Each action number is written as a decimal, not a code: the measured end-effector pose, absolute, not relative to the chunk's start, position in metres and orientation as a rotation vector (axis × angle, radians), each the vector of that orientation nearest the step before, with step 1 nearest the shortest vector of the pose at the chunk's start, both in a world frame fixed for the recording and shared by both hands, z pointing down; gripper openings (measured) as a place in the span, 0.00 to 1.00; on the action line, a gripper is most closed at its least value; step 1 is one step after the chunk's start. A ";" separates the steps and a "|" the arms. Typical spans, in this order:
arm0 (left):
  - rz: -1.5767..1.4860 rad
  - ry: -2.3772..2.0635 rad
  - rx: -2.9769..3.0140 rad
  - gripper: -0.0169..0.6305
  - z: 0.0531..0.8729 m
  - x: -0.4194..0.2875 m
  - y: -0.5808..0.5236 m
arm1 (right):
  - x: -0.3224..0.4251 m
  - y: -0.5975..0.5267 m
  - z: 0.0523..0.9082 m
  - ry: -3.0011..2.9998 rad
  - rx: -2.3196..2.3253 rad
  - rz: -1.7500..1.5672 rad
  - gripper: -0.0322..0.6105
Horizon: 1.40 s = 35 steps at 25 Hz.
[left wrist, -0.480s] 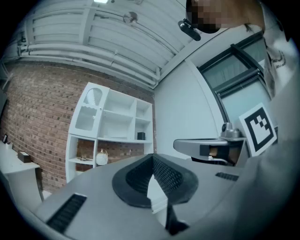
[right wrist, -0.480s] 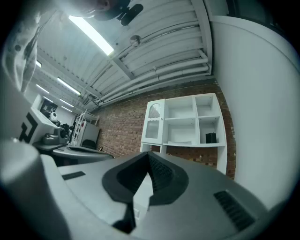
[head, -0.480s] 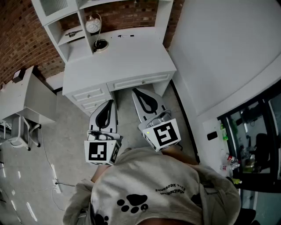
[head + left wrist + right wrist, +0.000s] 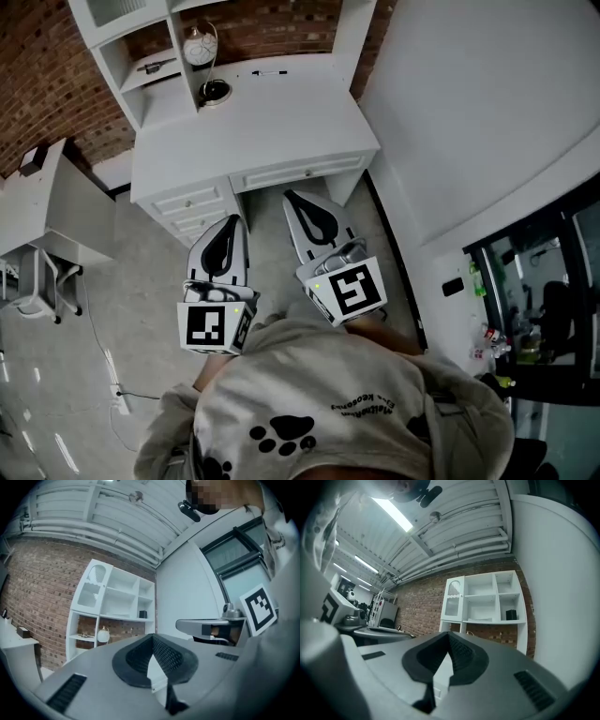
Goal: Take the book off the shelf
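Observation:
Both grippers are held side by side in front of a white desk [image 4: 272, 117] with a white shelf unit [image 4: 485, 606] against a brick wall. My left gripper [image 4: 228, 223] is shut and empty, and so is my right gripper [image 4: 294, 198]. In the left gripper view the shut jaws [image 4: 152, 637] point level at the shelf unit [image 4: 117, 602], still some way off. The right gripper [image 4: 449, 635] faces the same shelves. A flat pale thing [image 4: 481, 619], possibly the book, lies on the middle shelf. A small dark box [image 4: 511, 615] stands to its right.
A round glass ornament [image 4: 199, 49] and a dark dish [image 4: 215, 93] stand at the desk's back left, and a pen [image 4: 270, 73] lies near the wall. The desk has drawers [image 4: 192, 202]. A small white table [image 4: 52, 202] is to the left. A white wall [image 4: 469, 112] is on the right.

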<state>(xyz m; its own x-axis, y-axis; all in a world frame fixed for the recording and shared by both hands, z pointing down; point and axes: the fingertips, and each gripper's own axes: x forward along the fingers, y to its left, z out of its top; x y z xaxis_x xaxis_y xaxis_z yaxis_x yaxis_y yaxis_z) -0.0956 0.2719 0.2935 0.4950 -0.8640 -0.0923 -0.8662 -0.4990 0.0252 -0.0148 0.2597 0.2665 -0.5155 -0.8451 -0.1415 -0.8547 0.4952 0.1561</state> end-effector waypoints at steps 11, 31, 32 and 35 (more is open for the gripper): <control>0.147 1.554 -2.725 0.04 0.313 -0.098 0.233 | -0.007 0.217 0.282 2.645 -1.534 0.257 0.07; 0.186 1.641 -2.630 0.04 0.295 -0.095 0.058 | 0.005 0.034 0.268 2.647 -1.449 0.282 0.07; 0.191 1.642 -2.626 0.04 0.293 -0.093 0.050 | 0.006 0.025 0.266 2.650 -1.439 0.286 0.07; 0.212 1.632 -2.610 0.04 0.290 -0.085 0.027 | 0.010 0.002 0.264 2.658 -1.409 0.297 0.07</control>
